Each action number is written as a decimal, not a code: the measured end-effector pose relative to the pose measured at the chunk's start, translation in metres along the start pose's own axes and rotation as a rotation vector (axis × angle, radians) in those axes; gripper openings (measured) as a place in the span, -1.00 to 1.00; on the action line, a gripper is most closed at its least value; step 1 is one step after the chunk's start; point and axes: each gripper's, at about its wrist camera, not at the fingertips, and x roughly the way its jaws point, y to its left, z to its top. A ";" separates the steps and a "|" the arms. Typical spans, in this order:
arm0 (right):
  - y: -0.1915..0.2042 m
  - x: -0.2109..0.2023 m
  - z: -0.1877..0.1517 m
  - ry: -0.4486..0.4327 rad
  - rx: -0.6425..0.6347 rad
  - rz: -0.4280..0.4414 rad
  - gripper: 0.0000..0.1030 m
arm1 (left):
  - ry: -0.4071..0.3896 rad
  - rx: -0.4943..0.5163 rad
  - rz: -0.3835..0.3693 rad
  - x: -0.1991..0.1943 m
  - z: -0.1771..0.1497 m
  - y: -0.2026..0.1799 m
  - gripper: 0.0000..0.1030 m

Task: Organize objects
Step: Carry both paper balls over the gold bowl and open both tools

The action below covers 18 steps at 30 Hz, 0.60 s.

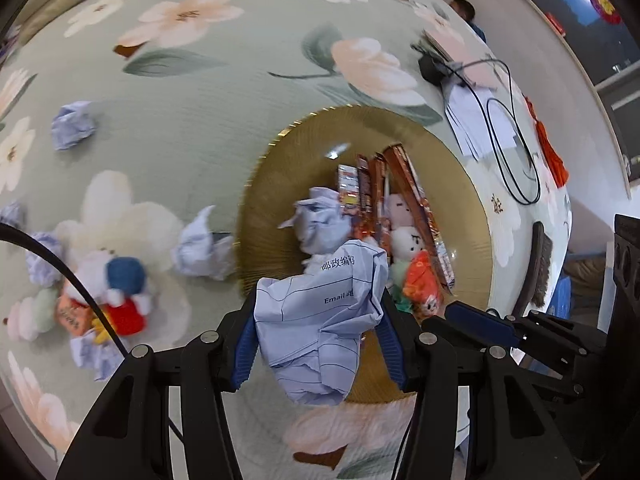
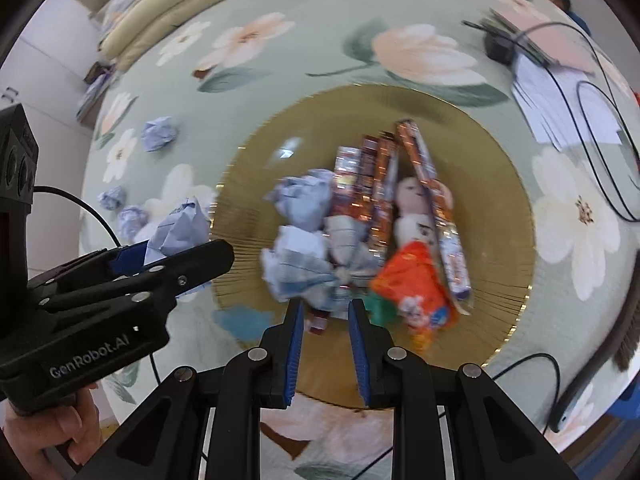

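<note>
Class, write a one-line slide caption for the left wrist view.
Left gripper holds a crumpled paper ball above the gold tray of snacks and toys.

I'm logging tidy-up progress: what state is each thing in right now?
left hand-held gripper: shut on crumpled paper, held above the gold tray's near edge.
right hand-held gripper: open, holding nothing.
gold tray: holds paper balls, snack packs and soft toys.
loose paper balls: on the floral cloth.
plush toy: lying outside the tray.

Left claw (image 1: 318, 320) clamping crumpled paper ball (image 1: 320, 320), above gold tray (image 1: 272, 208), snacks inside
</note>
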 end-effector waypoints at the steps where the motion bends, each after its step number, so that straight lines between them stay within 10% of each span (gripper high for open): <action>1: -0.005 0.001 0.000 0.000 0.012 0.001 -0.57 | 0.004 0.008 0.004 0.003 0.003 -0.003 -0.04; 6: -0.015 0.005 0.003 0.017 0.013 -0.024 -0.34 | -0.037 0.001 0.016 -0.002 0.012 -0.001 0.05; 7: -0.016 0.005 0.003 0.022 0.011 -0.025 0.05 | -0.035 -0.006 0.008 -0.003 0.014 0.002 0.22; 8: -0.018 0.005 0.002 0.023 0.011 -0.030 0.57 | -0.009 -0.020 -0.004 -0.002 0.017 0.008 0.81; 10: -0.024 0.004 0.000 0.017 0.023 -0.025 0.84 | 0.002 -0.040 -0.034 -0.002 0.019 0.016 0.99; 18: -0.037 0.003 -0.009 0.022 0.102 0.029 0.85 | -0.046 -0.099 -0.045 -0.021 0.018 0.037 0.99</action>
